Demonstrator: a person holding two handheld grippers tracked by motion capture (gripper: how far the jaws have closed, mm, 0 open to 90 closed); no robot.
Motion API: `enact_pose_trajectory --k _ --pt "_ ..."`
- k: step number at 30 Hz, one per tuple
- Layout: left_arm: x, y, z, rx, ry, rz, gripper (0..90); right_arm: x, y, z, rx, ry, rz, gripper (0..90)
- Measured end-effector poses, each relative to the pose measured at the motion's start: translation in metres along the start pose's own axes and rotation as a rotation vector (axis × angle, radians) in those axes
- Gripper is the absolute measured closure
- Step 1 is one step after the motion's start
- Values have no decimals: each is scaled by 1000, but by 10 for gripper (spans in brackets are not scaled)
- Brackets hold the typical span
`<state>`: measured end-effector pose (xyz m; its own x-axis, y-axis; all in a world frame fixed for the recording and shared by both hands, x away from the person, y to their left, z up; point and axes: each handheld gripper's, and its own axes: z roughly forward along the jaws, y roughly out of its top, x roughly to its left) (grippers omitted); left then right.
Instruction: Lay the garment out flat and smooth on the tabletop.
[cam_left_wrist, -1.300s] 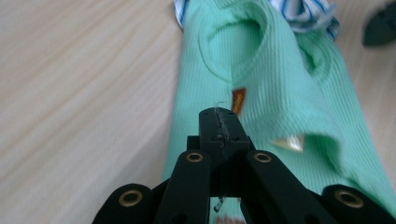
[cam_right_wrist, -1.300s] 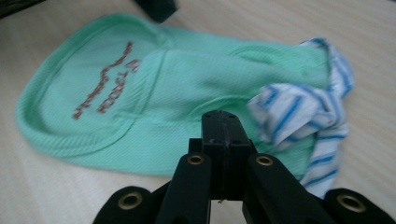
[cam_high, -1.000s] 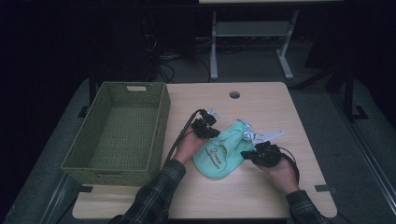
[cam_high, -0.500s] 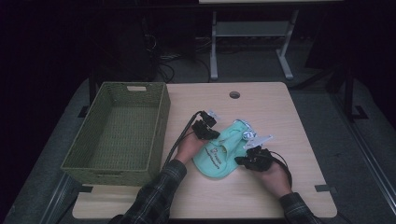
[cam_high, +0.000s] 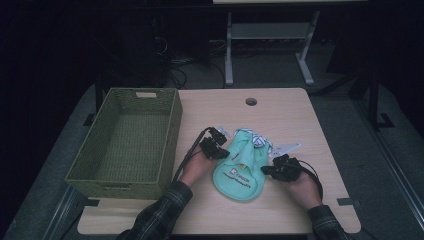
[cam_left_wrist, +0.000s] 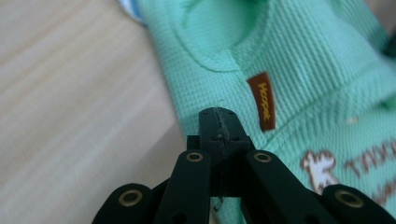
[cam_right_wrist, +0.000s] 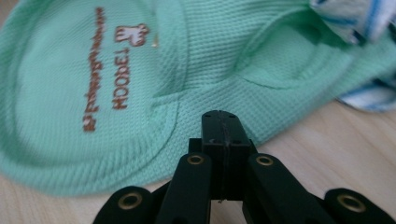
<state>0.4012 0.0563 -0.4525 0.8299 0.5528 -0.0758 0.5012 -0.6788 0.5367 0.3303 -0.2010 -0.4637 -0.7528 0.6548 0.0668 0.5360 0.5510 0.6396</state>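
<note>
Green garment (cam_high: 241, 167) between both closed grippers

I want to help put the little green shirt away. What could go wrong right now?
1. Both grippers, left and right, look shut at the very edges of the shirt. If they pinch only a little cloth, it might slip out when lifted.
2. The basket sits off to the left, so a loosely held shirt could drop onto the table on the way.
</note>
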Motion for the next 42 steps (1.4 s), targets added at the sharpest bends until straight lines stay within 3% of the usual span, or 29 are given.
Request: enact_pose_trajectory --k 5,14,20,25,28,32,39,42 --pt "-12 -9 -7 20 -15 21 897 -5 -1 -2 5 -15 7 898" --pt "-24 -31 -17 -8 -42 24 898 -13 -3 -6 15 -23 23 898" --pt "-27 -34 -17 -23 -33 26 898 -22 10 -9 -49 -19 49 860" --pt "-28 -35 -17 -28 -22 40 898 -35 27 -2 -82 -31 68 845" --pt "-27 -35 -17 -33 -34 23 898 -46 37 6 -87 -35 95 838" --pt "-28 -36 -17 -34 -29 32 898 -55 44 20 -79 -25 119 805" --pt "-27 -36 -17 -39 -37 25 898 -53 47 35 -75 -14 126 750" --pt "-26 -36 -17 -35 -41 23 898 -52 47 40 -55 -22 125 791"
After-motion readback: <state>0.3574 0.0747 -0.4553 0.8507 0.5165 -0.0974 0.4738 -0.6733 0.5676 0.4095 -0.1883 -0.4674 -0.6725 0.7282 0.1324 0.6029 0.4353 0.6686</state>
